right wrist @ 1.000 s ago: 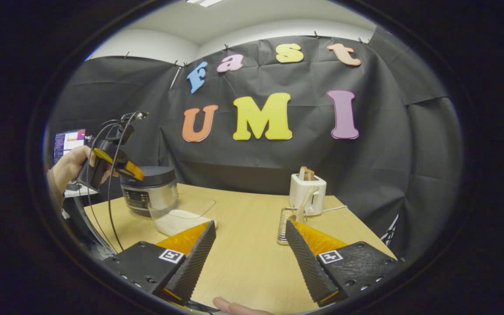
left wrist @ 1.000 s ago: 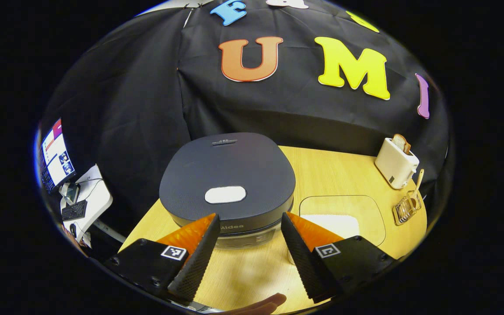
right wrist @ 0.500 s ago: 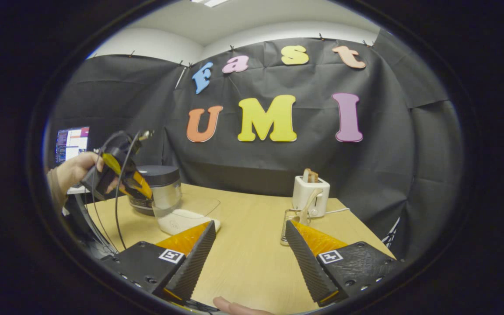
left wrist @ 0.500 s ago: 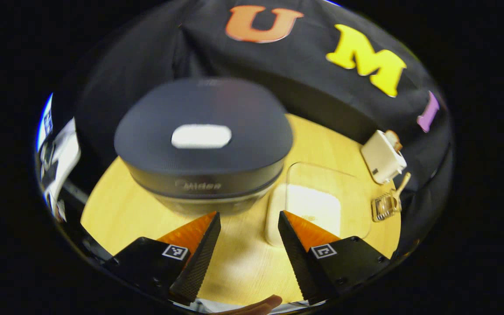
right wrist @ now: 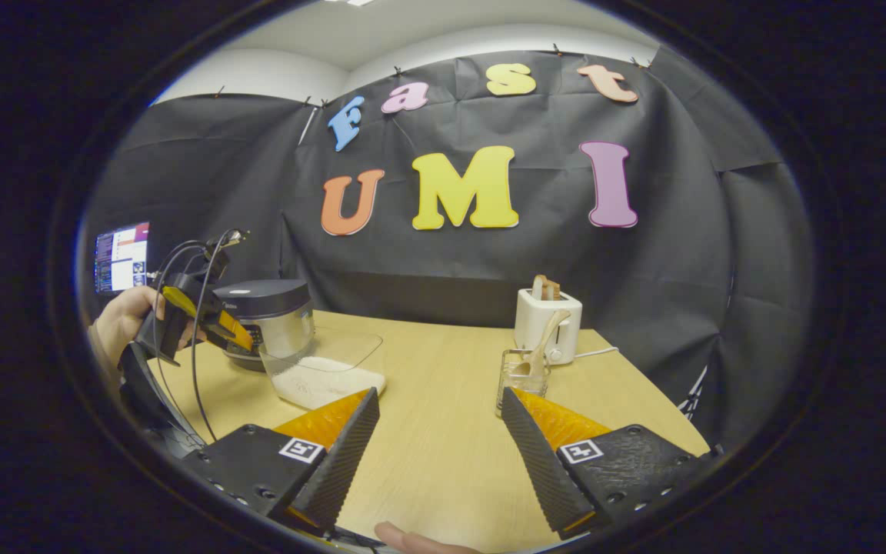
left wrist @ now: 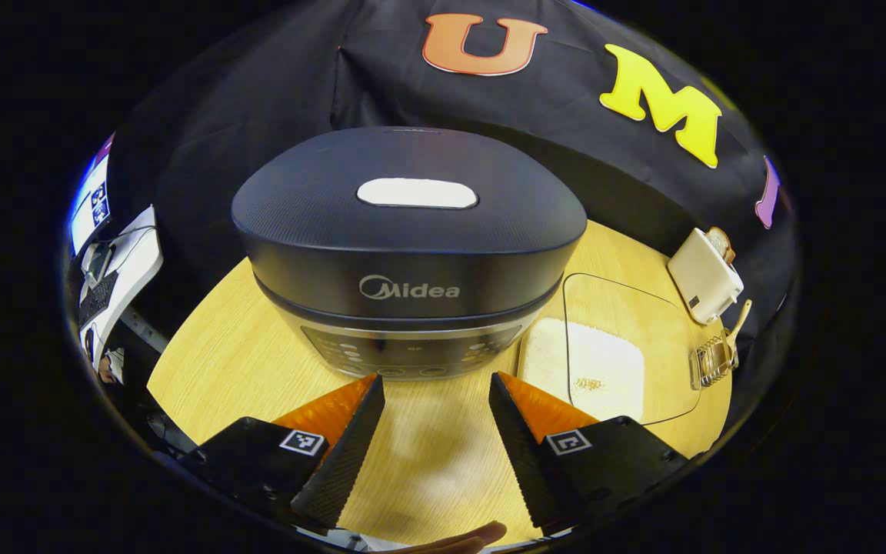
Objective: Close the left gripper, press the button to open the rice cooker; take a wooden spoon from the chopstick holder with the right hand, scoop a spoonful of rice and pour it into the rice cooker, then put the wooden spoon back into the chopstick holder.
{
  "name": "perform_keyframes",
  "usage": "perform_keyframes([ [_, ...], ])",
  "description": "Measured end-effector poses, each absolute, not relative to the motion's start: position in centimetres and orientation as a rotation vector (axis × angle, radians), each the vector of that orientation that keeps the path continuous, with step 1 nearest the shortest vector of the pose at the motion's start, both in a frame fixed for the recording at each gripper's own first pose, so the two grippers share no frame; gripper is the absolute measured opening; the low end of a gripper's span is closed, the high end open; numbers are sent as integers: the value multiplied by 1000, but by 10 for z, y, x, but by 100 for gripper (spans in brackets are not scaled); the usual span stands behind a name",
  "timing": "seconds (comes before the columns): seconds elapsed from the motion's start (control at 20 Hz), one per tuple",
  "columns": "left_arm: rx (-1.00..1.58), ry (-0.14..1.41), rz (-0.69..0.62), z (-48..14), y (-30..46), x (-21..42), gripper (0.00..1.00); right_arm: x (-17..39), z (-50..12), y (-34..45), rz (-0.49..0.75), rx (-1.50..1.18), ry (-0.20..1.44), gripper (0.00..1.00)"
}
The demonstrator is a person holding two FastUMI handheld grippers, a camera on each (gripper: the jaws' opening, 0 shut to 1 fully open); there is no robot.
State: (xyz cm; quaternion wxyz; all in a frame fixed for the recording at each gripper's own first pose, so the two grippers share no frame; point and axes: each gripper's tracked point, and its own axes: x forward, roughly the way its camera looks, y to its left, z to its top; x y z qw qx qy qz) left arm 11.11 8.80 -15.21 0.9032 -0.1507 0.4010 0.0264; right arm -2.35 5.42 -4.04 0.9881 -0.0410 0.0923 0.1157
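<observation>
Dark-lidded rice cooker [left wrist: 412,231] sits unopened at the desk's [left wrist: 428,454] left edge; left tool [left wrist: 431,431] and right tool [right wrist: 439,454] gape empty; everything remains.

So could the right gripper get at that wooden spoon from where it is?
Probably yes. The right gripper is open, and bare table lies between it and the wooden spoon, which stands in the chopstick holder with its handle sticking up free.

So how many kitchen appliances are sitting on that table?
2: a rice cooker at the table's left end with its lid shut, and a toaster near the back wall holding bread. Others may be hidden.
</observation>
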Motion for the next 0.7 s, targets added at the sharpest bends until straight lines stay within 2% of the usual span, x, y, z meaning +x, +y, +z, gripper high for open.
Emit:
perform_keyframes([
  [0.3, -251, 730, 65, -122, 90, 99, 89, -28, -28, 60, 226, -117, 146, 95],
  [0.7, -211, 436, 9, -31, 52, 63, 88, -39, 3, 62, 212, -115, 90, 97],
])
